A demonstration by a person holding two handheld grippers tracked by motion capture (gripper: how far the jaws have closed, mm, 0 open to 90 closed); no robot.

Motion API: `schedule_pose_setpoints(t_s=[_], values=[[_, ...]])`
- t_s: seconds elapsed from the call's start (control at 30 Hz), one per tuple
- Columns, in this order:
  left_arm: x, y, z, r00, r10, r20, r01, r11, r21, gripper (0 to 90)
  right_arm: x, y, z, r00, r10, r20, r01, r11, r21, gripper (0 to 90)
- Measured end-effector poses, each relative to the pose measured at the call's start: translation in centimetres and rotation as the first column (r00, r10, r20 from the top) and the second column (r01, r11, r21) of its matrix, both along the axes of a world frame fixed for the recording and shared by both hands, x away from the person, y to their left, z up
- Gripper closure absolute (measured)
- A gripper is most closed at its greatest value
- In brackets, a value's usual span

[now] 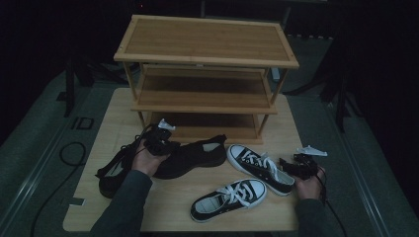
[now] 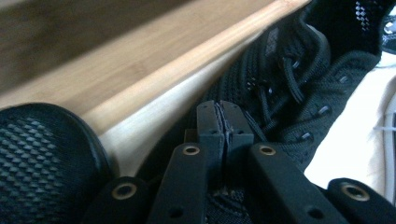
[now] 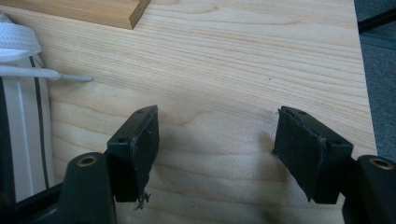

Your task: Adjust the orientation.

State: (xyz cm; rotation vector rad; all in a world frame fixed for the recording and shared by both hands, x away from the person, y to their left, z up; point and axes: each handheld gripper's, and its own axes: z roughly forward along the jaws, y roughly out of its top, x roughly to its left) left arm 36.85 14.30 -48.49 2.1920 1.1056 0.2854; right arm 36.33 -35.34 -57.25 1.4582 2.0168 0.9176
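Two black mesh shoes lie at the table's left; the right-hand one (image 1: 195,154) (image 2: 299,93) shows its laces, and the other (image 1: 111,175) shows its toe (image 2: 42,154) at lower left. My left gripper (image 1: 160,140) (image 2: 225,123) rests on the laced shoe's upper with its pads pressed together; I cannot make out whether fabric is pinched. Two black-and-white sneakers (image 1: 259,168) (image 1: 230,197) lie at the front right. My right gripper (image 1: 291,166) (image 3: 217,140) hovers open over bare wood beside a sneaker's white sole (image 3: 21,116).
A three-tier bamboo shoe rack (image 1: 207,74) stands at the back of the table (image 1: 168,207); its lowest shelf edge (image 2: 154,79) runs just past the black shoes, and a corner of it (image 3: 107,11) shows at top left. Dark floor with cables surrounds the table.
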Motion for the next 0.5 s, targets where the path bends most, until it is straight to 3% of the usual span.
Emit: schedule_pose_setpoints(t_s=[0.13,0.3,0.5], values=[[-0.7,-0.4,0.5,0.9993,0.000,0.039,-0.001,0.9992,0.040,78.2,0.0,0.0,0.0,1.0000,0.000,0.000,0.000,1.000,0.000,30.5],[-1.2,-1.0,1.8,0.9972,-0.024,0.071,0.024,0.9997,0.010,68.2,0.0,0.0,0.0,1.0000,0.000,0.000,0.000,1.000,0.000,30.5],[-1.8,-3.1,3.5,0.9896,-0.087,0.115,0.088,0.9961,-0.010,66.6,0.0,0.0,0.0,1.0000,-0.001,0.000,0.001,1.000,0.000,30.4]])
